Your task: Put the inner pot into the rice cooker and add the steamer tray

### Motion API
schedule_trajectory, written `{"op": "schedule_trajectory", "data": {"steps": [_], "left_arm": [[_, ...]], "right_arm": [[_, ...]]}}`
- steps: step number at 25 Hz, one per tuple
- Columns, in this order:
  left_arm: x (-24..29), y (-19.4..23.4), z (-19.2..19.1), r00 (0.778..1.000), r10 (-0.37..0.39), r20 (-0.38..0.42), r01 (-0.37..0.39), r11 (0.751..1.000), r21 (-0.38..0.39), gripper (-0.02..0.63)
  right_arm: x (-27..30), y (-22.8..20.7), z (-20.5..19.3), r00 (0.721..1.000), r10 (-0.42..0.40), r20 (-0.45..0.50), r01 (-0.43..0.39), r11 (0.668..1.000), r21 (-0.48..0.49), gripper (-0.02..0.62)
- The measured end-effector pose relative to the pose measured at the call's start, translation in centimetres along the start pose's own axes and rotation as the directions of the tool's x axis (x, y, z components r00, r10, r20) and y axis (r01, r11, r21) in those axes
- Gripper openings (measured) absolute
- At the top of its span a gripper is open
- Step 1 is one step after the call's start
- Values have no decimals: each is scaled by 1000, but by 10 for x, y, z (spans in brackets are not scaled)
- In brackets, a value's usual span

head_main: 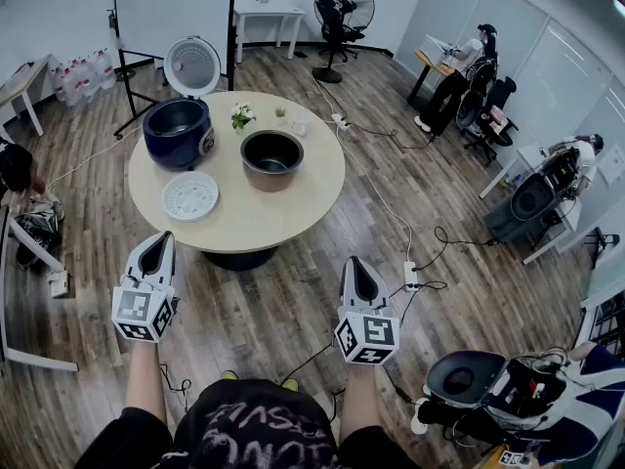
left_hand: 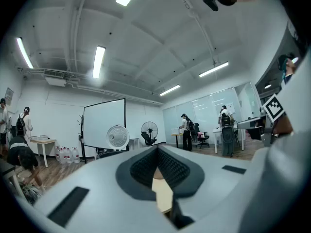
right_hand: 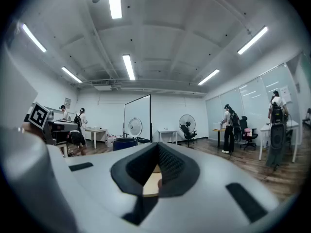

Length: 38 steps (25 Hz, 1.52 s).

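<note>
sitting apart on the table (head_main: pixel 293 218): rice cooker (head_main: pixel 177 132), inner pot (head_main: pixel 271 159), steamer tray (head_main: pixel 190 196)

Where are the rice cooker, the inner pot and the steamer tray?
rice cooker (head_main: pixel 174 152): head view, blue front wall.
inner pot (head_main: pixel 271 156): head view, dark inside.
steamer tray (head_main: pixel 190 196): head view, white middle.

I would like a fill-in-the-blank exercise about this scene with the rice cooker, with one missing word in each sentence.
1. The lid of the blue rice cooker stands ____.
2. The inner pot rests on the round ____, not in the cooker.
3. The white steamer tray lies nearer the ____ tool.
4. The jaws of the left tool and the right tool are ____, holding nothing.

Missing words: open; table; left; shut.
</note>
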<state>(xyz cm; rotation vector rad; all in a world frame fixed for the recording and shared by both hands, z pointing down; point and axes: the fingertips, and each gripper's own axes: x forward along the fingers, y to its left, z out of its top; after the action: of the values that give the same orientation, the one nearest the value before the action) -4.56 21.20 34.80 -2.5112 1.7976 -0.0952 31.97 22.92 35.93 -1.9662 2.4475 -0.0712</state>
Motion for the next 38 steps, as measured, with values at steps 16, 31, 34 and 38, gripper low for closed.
{"op": "schedule_trajectory", "data": {"steps": [16,31,34,38], "left_arm": [[0,-14,6,1000,16,-1,-16,1000,3,11],[8,-14,8,1000,-2,17,2,1000,-11,138],[7,-20,9,1000,-6,15,6,1000,-13,154],[8,-21,7,1000,-13,13,13,1000,-14,169]], "right_arm": [[-9,-7,4,1000,6,19,-6,999,37,5],[-4,-1,7,1000,16,16,-16,1000,12,147],[-6,-3,6,1000,28,7,-28,999,17,172],[-7,-3,2,1000,24,1,-24,1000,19,192]]}}
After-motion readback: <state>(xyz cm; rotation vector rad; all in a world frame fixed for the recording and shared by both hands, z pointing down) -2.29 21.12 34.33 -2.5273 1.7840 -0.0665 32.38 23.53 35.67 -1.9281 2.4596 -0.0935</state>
